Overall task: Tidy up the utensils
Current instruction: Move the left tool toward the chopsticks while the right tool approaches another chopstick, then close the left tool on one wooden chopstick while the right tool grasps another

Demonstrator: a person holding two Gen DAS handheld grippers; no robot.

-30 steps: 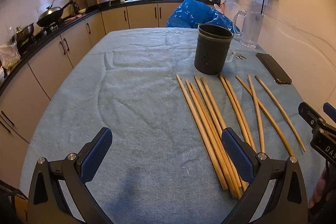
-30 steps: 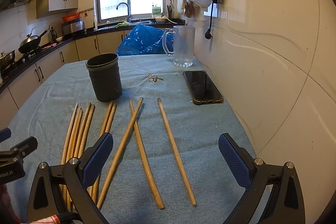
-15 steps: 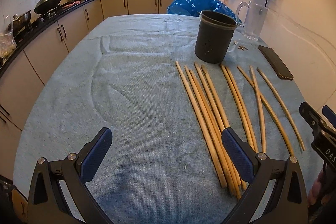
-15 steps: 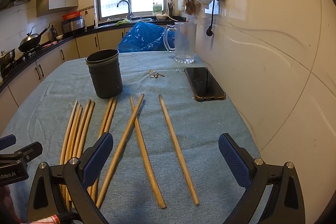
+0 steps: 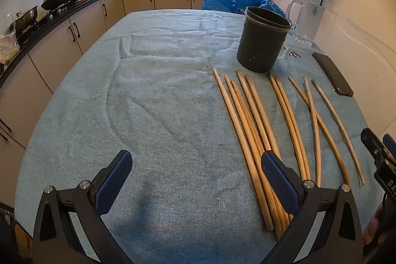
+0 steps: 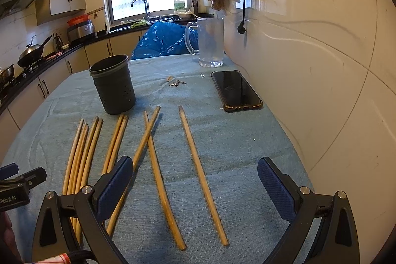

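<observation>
Long wooden chopsticks (image 6: 190, 160) lie side by side on the blue-grey towel-covered table (image 5: 148, 115), near the dark perforated cylindrical holder (image 5: 262, 41); left gripper (image 5: 195, 180) and right gripper (image 6: 195, 187) both gape empty above them

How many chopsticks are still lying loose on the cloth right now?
10 chopsticks: five bunched at the left, a pair right of them below the dark holder, two crossed, and one alone nearest the phone. The bunch overlaps, so one more could be hidden.
</observation>
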